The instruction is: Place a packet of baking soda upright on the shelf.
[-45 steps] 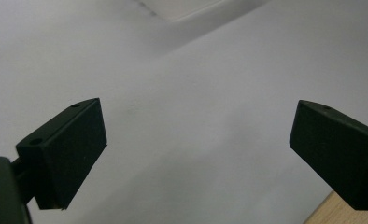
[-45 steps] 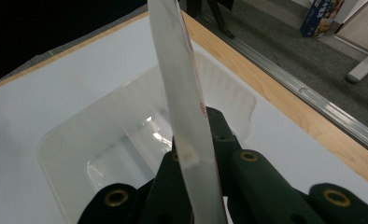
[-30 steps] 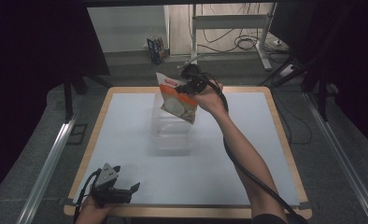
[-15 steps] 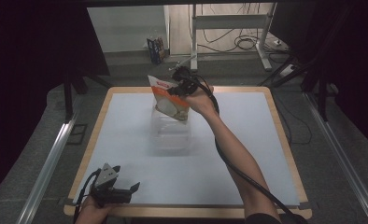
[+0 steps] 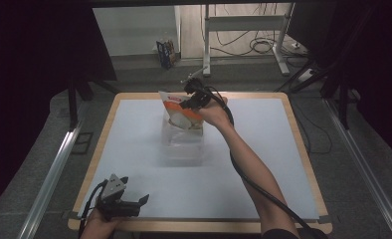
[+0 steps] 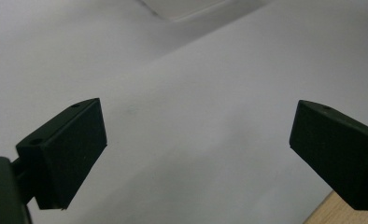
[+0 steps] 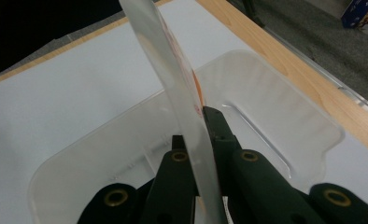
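My right gripper (image 5: 193, 98) is shut on the edge of a white and orange pouch (image 5: 183, 112), which hangs upright over a clear plastic bin (image 5: 185, 147) at the table's far middle. In the right gripper view the jaws of the right gripper (image 7: 197, 136) pinch the pouch (image 7: 173, 70) edge-on, with the bin (image 7: 275, 121) directly underneath. My left gripper (image 5: 134, 193) rests at the table's near left corner, open with nothing in it. The left gripper view shows the left gripper (image 6: 196, 140) spread wide above the white tabletop, with a corner of the bin (image 6: 182, 7) far off.
The white table (image 5: 263, 164) has a wooden rim (image 6: 341, 212). A small box of items (image 5: 166, 51) stands on the floor beyond the far edge, near desk legs and cables. Metal rails run along the floor on both sides.
My right gripper has carried the pouch a little to the left and then lower, down toward the bin. The left gripper has stayed still.
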Tool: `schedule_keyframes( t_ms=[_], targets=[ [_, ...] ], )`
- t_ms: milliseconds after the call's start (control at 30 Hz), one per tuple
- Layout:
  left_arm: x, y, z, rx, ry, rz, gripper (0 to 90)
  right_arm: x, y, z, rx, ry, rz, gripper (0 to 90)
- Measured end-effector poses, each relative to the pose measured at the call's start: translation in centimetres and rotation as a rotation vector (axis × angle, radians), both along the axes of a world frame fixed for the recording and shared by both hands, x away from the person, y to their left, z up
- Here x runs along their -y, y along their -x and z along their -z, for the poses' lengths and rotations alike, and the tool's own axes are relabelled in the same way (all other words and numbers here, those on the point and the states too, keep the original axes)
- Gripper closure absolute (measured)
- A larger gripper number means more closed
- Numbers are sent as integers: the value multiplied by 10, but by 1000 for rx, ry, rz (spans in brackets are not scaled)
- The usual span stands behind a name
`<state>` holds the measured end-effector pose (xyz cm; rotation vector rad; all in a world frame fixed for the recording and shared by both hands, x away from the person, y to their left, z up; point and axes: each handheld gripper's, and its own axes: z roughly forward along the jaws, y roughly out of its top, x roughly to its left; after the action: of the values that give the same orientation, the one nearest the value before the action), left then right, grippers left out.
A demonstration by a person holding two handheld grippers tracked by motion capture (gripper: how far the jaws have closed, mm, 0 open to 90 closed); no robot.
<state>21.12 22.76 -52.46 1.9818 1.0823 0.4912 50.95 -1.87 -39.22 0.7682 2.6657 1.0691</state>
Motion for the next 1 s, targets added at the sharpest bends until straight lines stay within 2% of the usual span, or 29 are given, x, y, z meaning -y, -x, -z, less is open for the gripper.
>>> schedule_keyframes(
  t_ms=[200, 400, 567, 700, 1000],
  targets=[
    [0, 0, 0, 1, -1, 2, 40, -1, -5, 16, 0, 7, 22, 883],
    [1, 0, 0, 0, -8, 5, 40, 10, -8, 21, -17, -11, 37, 881],
    [1, 0, 0, -1, -7, 4, 40, 10, -5, 22, 1, -6, 33, 856],
    [1, 0, 0, -3, -5, 4, 41, 12, -4, 19, 19, -31, 40, 740],
    [1, 0, 0, 0, -9, 4, 40, 19, 0, 12, 90, -64, 47, 384]
  ],
)
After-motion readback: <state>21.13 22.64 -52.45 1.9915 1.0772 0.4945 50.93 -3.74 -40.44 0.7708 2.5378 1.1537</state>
